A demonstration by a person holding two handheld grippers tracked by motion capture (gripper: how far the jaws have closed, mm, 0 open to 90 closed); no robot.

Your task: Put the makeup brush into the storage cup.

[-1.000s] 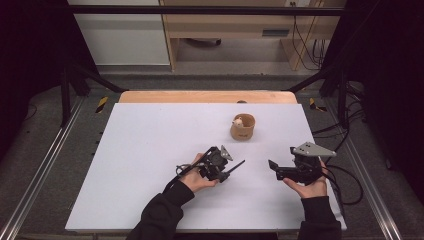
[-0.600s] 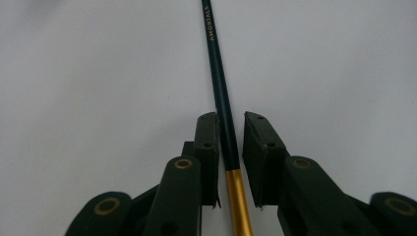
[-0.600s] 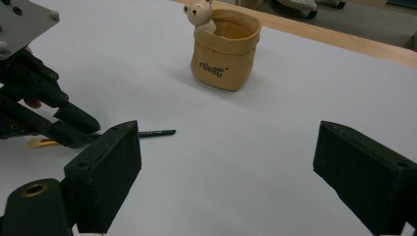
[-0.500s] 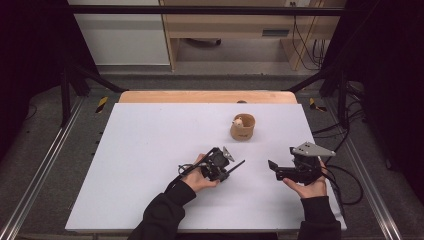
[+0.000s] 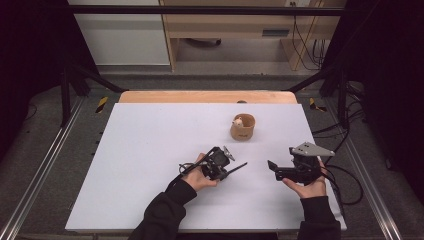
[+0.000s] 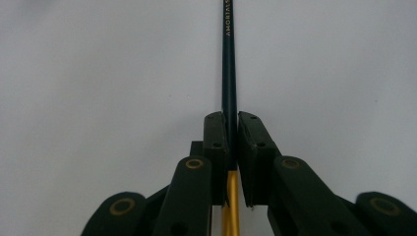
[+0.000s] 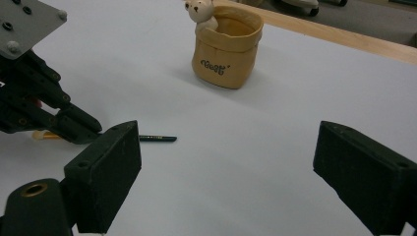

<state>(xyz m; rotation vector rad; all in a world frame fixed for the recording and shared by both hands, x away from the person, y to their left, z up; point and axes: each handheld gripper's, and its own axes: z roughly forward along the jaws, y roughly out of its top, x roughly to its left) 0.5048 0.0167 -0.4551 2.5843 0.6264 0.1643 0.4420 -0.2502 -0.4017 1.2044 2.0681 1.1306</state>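
Observation:
A dark green pencil (image 6: 228,59) with a gold rear end lies on the white table (image 5: 150,150), pointing right. My left gripper (image 5: 227,172) has just been closing and is now shut on the pencil, pads pressed on its shaft (image 6: 232,123). In the right gripper view the pencil tip (image 7: 157,138) sticks out past the left gripper (image 7: 93,130). My right gripper (image 5: 272,167) is held just right of the pencil tip, facing left, with its jaws wide open and nothing between them (image 7: 226,162). A tan fabric pot (image 5: 242,127) with a small bear figure stands behind, upright (image 7: 226,46).
A wooden strip (image 5: 200,96) borders the table's far edge. Metal rails (image 5: 50,160) run along both sides. Black cables (image 5: 345,175) trail off the right edge by my right hand. Dark floor and furniture lie beyond the table.
Both hands have kept their places. The left gripper's jaws have drawn in onto the pencil. The pot has not moved.

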